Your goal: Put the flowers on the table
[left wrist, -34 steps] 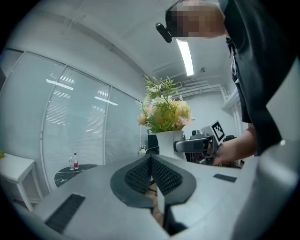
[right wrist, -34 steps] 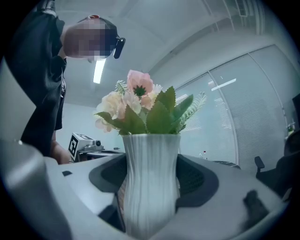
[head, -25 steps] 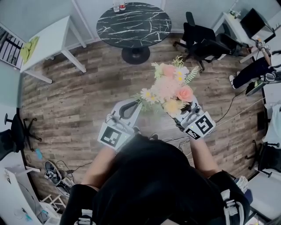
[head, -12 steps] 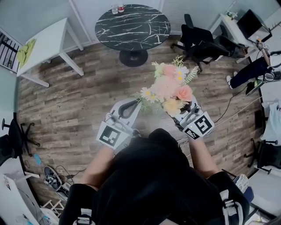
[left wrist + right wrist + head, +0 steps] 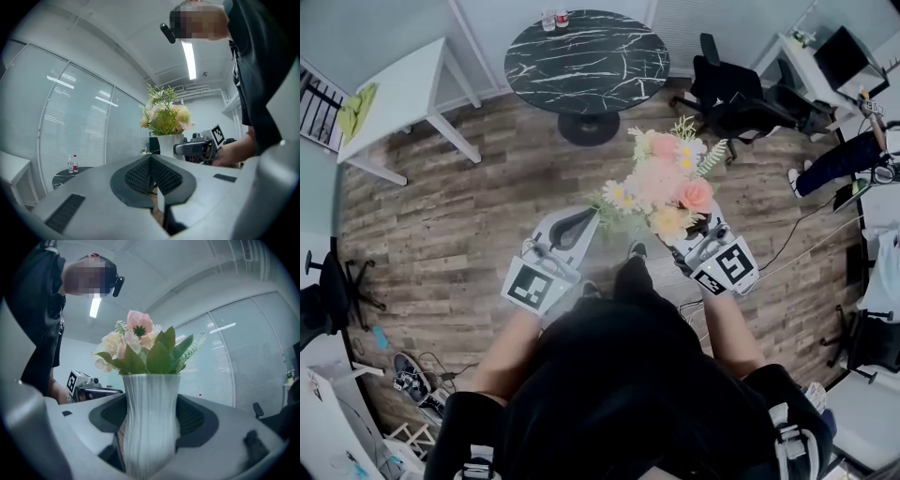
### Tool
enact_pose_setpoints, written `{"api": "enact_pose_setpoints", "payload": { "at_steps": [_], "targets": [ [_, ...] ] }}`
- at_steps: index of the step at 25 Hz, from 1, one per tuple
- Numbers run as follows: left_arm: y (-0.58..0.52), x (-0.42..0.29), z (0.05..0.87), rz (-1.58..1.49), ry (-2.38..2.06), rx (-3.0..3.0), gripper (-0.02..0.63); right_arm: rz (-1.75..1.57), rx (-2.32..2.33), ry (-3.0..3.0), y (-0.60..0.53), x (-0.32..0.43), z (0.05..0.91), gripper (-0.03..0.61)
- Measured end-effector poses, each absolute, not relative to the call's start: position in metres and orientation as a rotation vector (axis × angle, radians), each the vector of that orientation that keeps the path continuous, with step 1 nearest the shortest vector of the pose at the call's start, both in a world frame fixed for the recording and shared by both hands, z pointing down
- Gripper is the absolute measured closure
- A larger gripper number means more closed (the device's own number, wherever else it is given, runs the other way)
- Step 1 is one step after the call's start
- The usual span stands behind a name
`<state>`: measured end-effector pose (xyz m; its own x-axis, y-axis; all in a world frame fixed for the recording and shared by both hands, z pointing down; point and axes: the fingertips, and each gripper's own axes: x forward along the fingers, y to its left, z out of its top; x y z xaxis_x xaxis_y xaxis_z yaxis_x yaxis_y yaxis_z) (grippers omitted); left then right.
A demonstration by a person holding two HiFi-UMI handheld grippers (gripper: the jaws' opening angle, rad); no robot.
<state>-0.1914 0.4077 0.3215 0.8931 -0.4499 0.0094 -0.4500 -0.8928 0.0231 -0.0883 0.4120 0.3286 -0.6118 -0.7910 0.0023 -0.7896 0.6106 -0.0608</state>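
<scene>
A bunch of pink, cream and yellow flowers stands in a white ribbed vase. My right gripper is shut on the vase's body, holding it upright above the wooden floor. In the head view the right gripper sits just under the blooms, and the vase is hidden by them. My left gripper is beside it to the left, shut with nothing between its jaws. The round black marble table stands ahead, apart from both grippers.
Two bottles stand at the marble table's far edge. A white table is at the far left. Black office chairs stand at the right of the round table, a seated person beyond them. Cables lie on the floor.
The person has stepped forward a little, and a shoe now shows between the grippers. The right gripper still holds the vase; the left has drifted slightly left.
</scene>
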Motion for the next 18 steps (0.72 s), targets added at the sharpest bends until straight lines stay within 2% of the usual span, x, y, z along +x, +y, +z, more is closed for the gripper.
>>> {"api": "enact_pose_setpoints", "payload": {
  "at_steps": [18],
  "targets": [
    [0.306,-0.09,0.322,0.045,-0.872,2.995,0.603,-0.09,-1.216,2.863,0.3,0.009,0.333,0.245]
  ]
}}
